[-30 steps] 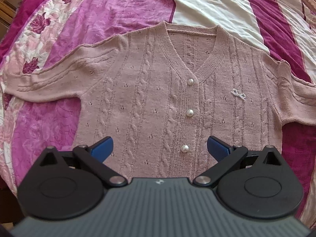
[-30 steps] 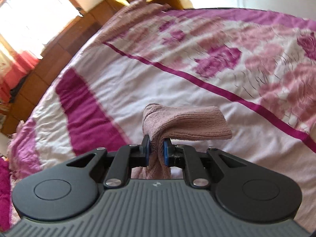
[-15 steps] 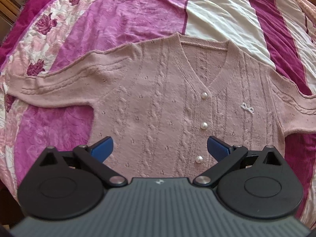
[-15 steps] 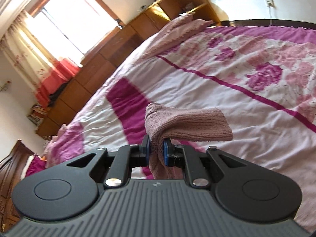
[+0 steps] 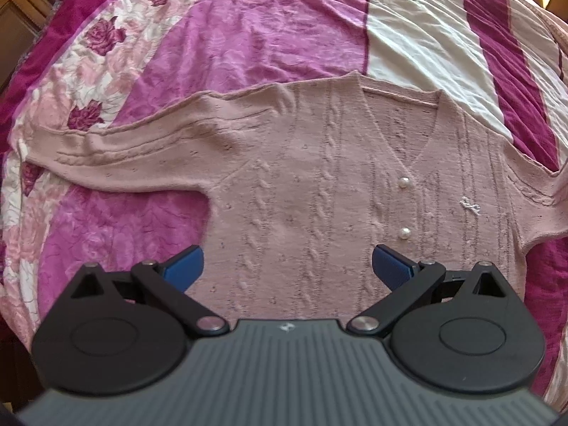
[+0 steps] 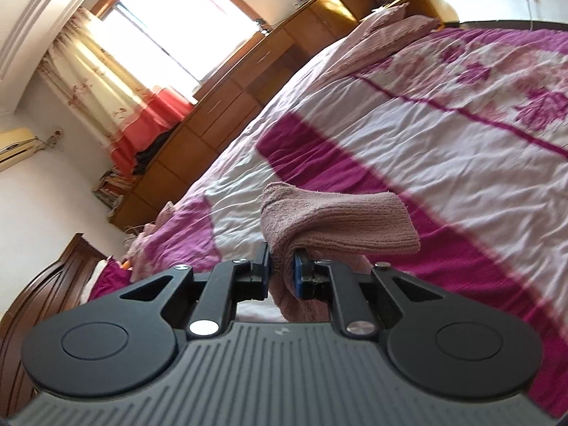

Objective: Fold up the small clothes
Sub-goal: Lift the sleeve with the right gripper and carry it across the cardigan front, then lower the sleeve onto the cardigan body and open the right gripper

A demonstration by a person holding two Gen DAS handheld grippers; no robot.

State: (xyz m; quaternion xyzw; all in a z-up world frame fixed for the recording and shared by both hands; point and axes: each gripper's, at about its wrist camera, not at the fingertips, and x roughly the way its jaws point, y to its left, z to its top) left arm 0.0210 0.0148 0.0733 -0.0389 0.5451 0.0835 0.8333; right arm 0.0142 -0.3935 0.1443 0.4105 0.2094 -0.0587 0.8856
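A small pink cable-knit cardigan (image 5: 319, 184) with pearl buttons lies face up and flat on the bed. Its left sleeve (image 5: 117, 156) stretches out to the left. My left gripper (image 5: 285, 266) is open and empty, hovering over the cardigan's lower front. My right gripper (image 6: 282, 273) is shut on the ribbed cuff of the other sleeve (image 6: 337, 213) and holds it lifted above the bed; the cuff folds over the fingertips. The rest of that sleeve is hidden below the gripper.
The bed is covered by a pink, magenta and white quilt with roses (image 5: 248, 35). A wooden cabinet run (image 6: 227, 106) stands along the far side under a bright curtained window (image 6: 170, 28). A dark wooden headboard (image 6: 42, 284) is at the left.
My left gripper has shifted left over the cardigan, which now sits further right in view. My right gripper has tilted upward with the cuff still held, bringing the window and furniture into view.
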